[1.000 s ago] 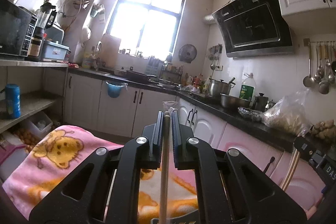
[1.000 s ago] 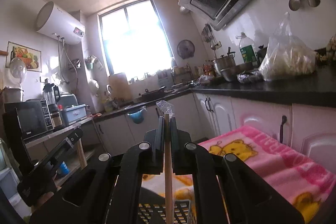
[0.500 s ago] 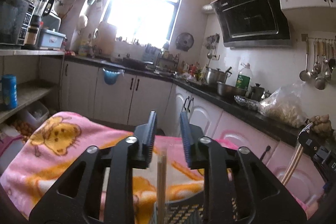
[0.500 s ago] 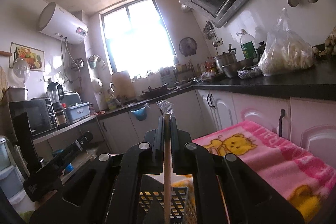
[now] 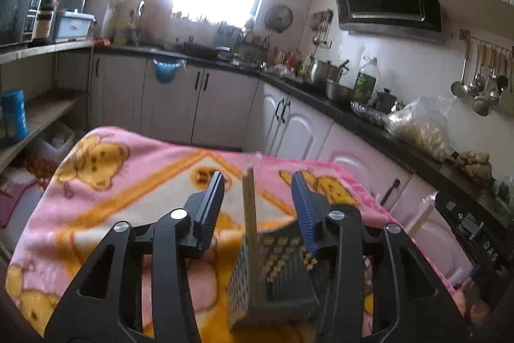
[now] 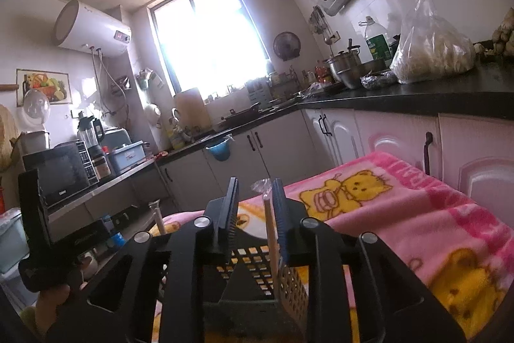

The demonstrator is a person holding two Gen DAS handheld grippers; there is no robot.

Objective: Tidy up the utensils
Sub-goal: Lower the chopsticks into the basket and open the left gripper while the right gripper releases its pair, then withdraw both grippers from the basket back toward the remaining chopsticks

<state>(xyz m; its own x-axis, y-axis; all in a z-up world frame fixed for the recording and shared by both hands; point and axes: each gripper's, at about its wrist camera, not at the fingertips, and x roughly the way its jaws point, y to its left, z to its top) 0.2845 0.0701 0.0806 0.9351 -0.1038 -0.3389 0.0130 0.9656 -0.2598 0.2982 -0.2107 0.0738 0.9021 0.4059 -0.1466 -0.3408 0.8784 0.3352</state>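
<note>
Wooden chopsticks (image 5: 250, 214) upright in basket (image 5: 273, 285), both tools (image 5: 257, 201) (image 6: 253, 208) spread above

Black tool (image 5: 257, 201) linkages, silver screws, blue ribbed pads (image 5: 303, 208).

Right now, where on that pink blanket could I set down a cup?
The blanket is bare left of the basket, out to its left edge, and, in the right view, right of the basket. The black counter is crowded.
</note>
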